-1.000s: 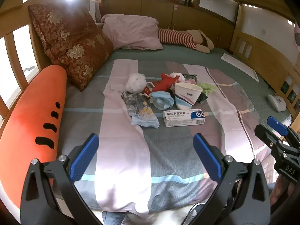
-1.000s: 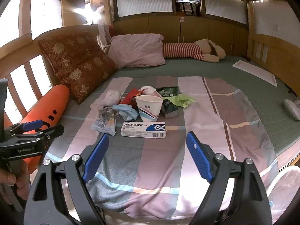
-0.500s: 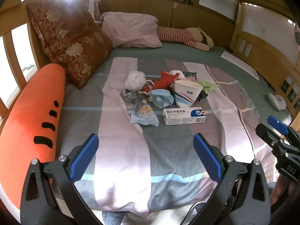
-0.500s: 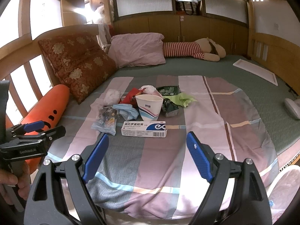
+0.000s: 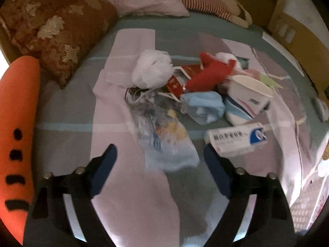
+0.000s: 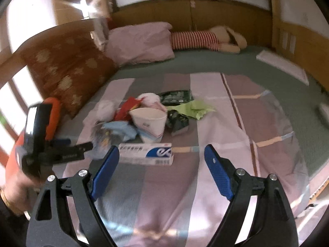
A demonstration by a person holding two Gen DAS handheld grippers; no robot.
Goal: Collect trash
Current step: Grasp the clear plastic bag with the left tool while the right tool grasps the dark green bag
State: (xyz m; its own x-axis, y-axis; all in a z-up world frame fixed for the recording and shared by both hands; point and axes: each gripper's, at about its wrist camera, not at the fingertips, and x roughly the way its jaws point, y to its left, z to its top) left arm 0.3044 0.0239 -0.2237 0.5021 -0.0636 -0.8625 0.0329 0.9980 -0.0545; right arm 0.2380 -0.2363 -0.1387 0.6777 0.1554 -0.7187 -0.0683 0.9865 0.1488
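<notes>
Crinkly clear plastic wrapper (image 5: pixel 164 138) lies on the bed just ahead of the left claw (image 5: pixel 160 154), between its wide-spread tips; light, floppy, slippery, so pinch a bunched fold. Right claw (image 6: pixel 161 156) wide too, carton (image 6: pixel 147 153) just ahead

white box (image 6: pixel 146 154), blue "e" logo, print blurred

Bed (image 6: pixel 236 65), striped blanket (image 6: pixel 216 123) bearing trash pile (image 5: pixel 185 94), pillows (image 6: pixel 139 41), plush toy (image 6: pixel 205 39) behind
</notes>
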